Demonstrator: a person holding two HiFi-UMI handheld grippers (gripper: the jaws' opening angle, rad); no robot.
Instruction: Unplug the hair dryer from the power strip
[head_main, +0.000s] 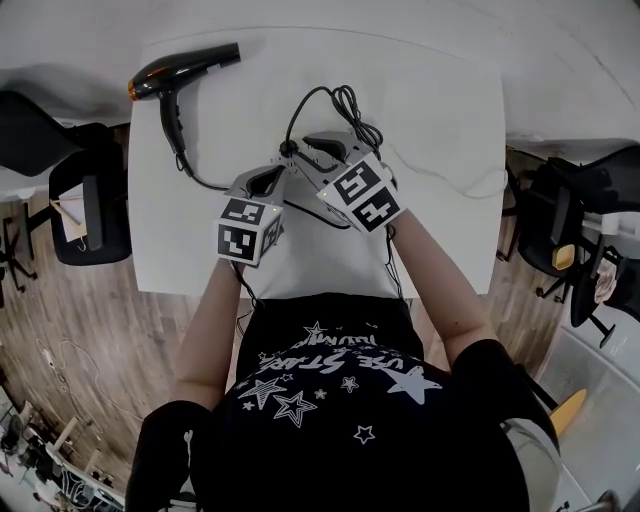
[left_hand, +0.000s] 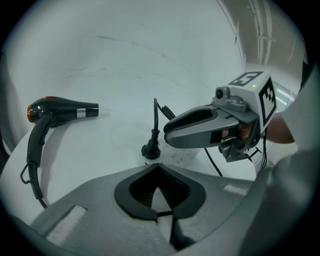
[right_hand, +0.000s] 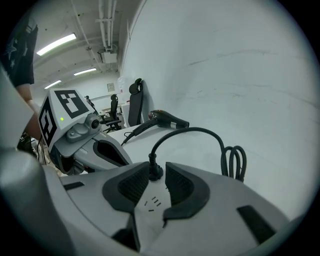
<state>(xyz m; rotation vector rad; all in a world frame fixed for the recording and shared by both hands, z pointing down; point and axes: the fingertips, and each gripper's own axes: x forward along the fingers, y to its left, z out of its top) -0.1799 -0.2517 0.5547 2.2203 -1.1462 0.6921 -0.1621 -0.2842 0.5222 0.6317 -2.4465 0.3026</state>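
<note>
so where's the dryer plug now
In the right gripper view the plug stands in the white power strip, between the tips of the right gripper's open jaws; the head view shows it at the table's middle.

The hair dryer (head_main: 180, 75) lay at the table's (head_main: 440, 150) far left; power strip (left_hand: 180, 157) mid-table, plug (left_hand: 151, 149) in it, cord coil (head_main: 350, 105) behind

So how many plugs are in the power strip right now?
1: a black plug stands in the power strip, between the right gripper's open tongs. That gripper covers part of the strip, so other plugs may be hidden.
</note>
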